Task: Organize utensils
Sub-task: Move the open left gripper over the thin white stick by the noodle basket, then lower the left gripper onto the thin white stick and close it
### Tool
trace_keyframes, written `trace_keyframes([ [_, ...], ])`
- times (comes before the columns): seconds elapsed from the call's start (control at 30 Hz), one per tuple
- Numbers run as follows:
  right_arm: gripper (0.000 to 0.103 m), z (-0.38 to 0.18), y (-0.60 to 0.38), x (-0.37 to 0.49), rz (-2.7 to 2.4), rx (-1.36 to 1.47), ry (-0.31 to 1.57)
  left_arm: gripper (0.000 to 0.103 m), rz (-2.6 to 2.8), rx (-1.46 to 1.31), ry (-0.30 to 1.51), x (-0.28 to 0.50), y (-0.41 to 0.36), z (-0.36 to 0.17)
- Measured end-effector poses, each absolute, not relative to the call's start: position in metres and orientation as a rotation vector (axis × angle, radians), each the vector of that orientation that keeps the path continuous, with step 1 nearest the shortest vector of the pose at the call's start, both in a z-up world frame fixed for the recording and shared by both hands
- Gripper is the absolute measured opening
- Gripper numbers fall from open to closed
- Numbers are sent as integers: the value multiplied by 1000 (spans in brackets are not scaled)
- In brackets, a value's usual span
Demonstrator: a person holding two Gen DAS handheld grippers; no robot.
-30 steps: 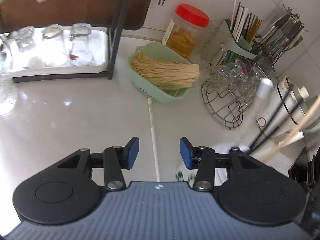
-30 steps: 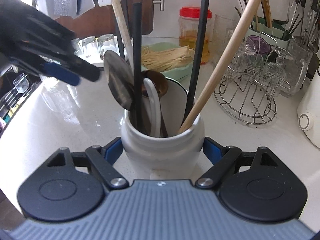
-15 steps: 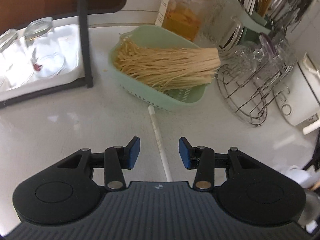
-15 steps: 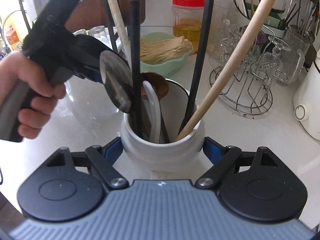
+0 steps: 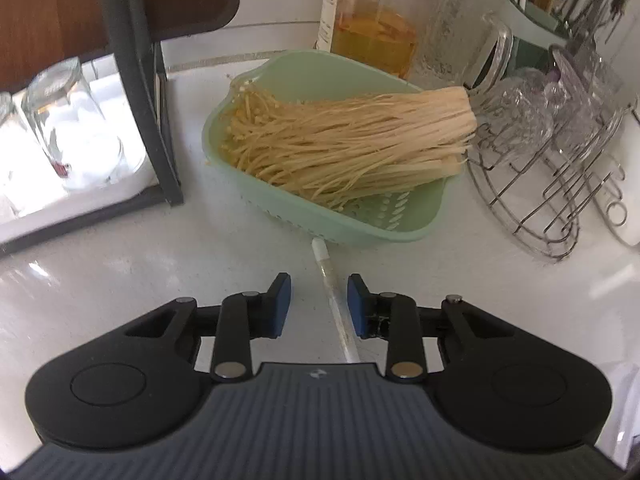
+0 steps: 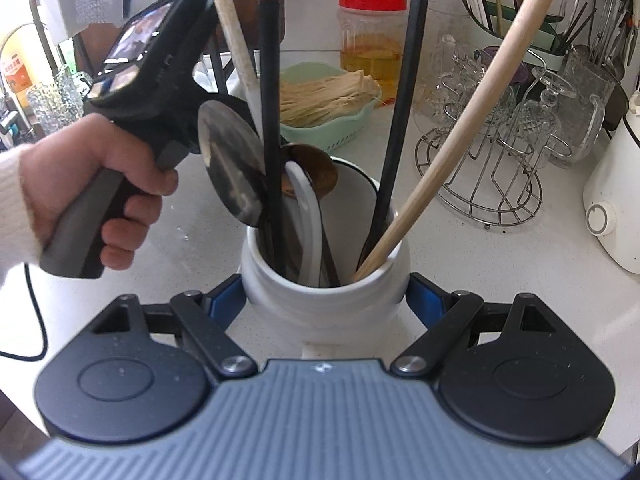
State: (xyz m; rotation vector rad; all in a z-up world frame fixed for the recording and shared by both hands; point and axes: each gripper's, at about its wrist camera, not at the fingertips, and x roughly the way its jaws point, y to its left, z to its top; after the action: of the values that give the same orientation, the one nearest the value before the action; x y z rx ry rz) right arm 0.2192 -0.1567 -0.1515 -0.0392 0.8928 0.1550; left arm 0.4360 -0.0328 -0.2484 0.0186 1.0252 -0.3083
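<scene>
**Left jaws narrowing around a white stick**

The left gripper is closing, a thin white stick lying between its pads untouched, its near end hidden. Bare glossy counter is lying open leftward; a green basket is crowding the far side. The right gripper is clamping the smooth white crock.

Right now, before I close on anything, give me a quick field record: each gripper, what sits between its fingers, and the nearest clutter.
left gripper: open, jaws have just been closing, not yet gripping
between its fingers: white stick lying flat on the counter
stick's far end: next to the green basket of noodles
right gripper: shut on the white utensil crock
crock contents: several upright utensils, including a wooden handle
right of crock: wire rack
</scene>
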Motion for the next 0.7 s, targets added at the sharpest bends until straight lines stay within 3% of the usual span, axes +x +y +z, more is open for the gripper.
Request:
trace_keyframes([
  [0.13, 89, -152, -157, 220, 156, -40, 892, 34, -282, 56, 1018, 437, -39, -249],
  [0.2, 89, -152, -157, 220, 156, -42, 893, 28, -277, 85, 1016, 437, -43, -249],
  [0.27, 89, -152, -157, 219, 157, -42, 890, 15, -288, 123, 1018, 436, -47, -249],
  [0.7, 89, -152, -161, 222, 180, -43, 900, 7, -312, 106, 1038, 424, -38, -238],
])
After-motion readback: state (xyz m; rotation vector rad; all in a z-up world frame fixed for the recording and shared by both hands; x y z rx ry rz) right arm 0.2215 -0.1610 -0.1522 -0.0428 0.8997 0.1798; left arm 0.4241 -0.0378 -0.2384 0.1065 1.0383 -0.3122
